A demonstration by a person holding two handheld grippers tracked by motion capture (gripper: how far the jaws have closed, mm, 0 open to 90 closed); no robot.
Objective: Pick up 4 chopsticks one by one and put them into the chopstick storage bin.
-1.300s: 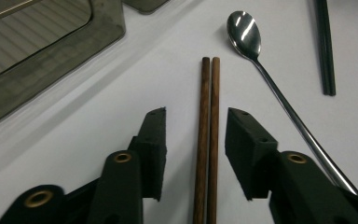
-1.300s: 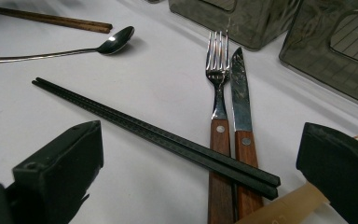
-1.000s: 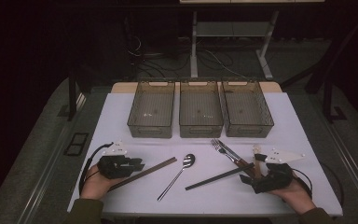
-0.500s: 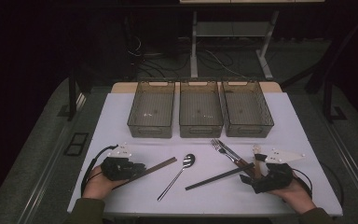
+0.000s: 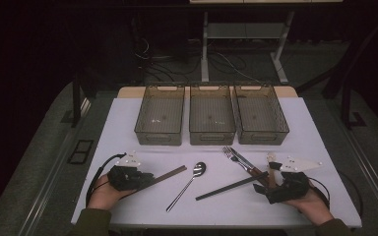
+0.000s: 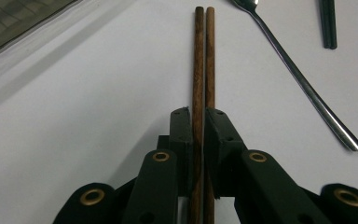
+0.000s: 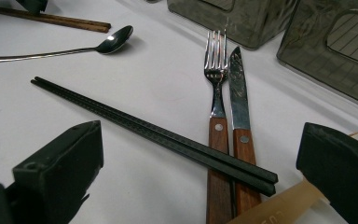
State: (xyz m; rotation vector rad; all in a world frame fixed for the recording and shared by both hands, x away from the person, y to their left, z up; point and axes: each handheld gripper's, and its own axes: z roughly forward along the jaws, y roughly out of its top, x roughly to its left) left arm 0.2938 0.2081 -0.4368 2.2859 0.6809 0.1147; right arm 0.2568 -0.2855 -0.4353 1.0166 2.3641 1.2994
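Dark floor and table legs filled the upper part of the high view, and a white surface (image 5: 128, 118) took the lower half. Three clear bins (image 5: 210, 120) stood side by side at its far edge. At lower left the left claw (image 5: 145, 179) lay in a hand, closed on the near end of the brown chopsticks (image 5: 170, 174), which ran up and to the right. A spoon (image 5: 187, 185) lay just right of them at lower centre. Further right were the black chopsticks (image 5: 231, 186), and a fork (image 5: 234, 157) and knife (image 5: 243, 162) side by side. The right claw (image 5: 268, 179) sat at lower right, by the black chopsticks' near end.

From the left claw view, the left claw (image 6: 196, 119) had just been closing and its pads pressed the brown chopsticks (image 6: 203, 56) between them. The sticks ran straight up the frame's centre, the spoon (image 6: 303, 84) slanting at right.

From the right claw view, the right claw (image 7: 200, 161) stood wide open with nothing gripped. The black chopsticks (image 7: 154, 133) crossed the wooden handles of the fork (image 7: 216, 88) and knife (image 7: 238, 93) at lower centre. The spoon (image 7: 60, 49) and brown chopsticks (image 7: 51, 18) lay at upper left.
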